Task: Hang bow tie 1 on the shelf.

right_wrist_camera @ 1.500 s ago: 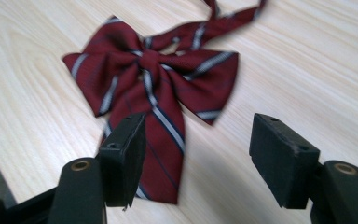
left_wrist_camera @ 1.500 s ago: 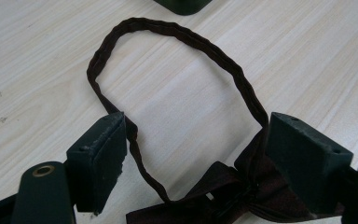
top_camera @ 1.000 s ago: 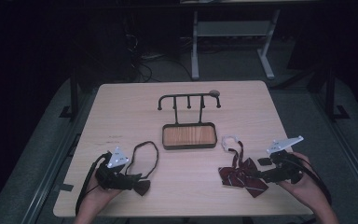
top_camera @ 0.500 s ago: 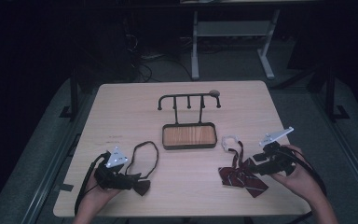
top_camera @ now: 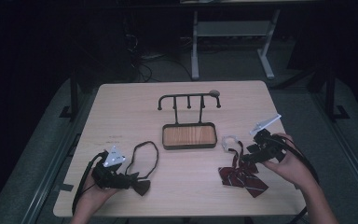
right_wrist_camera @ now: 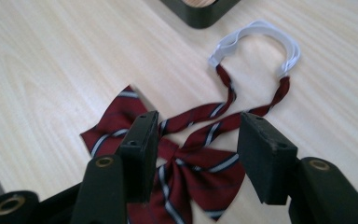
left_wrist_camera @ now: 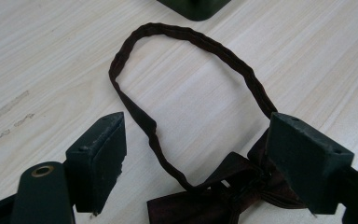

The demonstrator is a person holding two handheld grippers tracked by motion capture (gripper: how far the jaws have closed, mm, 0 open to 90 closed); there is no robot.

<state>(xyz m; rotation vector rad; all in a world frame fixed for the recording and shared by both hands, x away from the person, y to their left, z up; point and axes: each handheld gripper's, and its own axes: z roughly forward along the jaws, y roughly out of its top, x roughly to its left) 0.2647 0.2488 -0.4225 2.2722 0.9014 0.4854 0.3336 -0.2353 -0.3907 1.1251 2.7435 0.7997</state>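
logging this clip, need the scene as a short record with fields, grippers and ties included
surface: light wooden table
left gripper: jaws open, astride the dark brown bow tie with its band loop
right gripper: jaws have just been closing, not yet pressing; over the knot of the red striped bow tie with white strap
also there: black hook rack with wood-lined tray, mid-table

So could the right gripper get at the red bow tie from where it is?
Probably yes. The right gripper hangs just over the red bow tie, jaws apart either side of its knot and just closing, with nothing between them and it.
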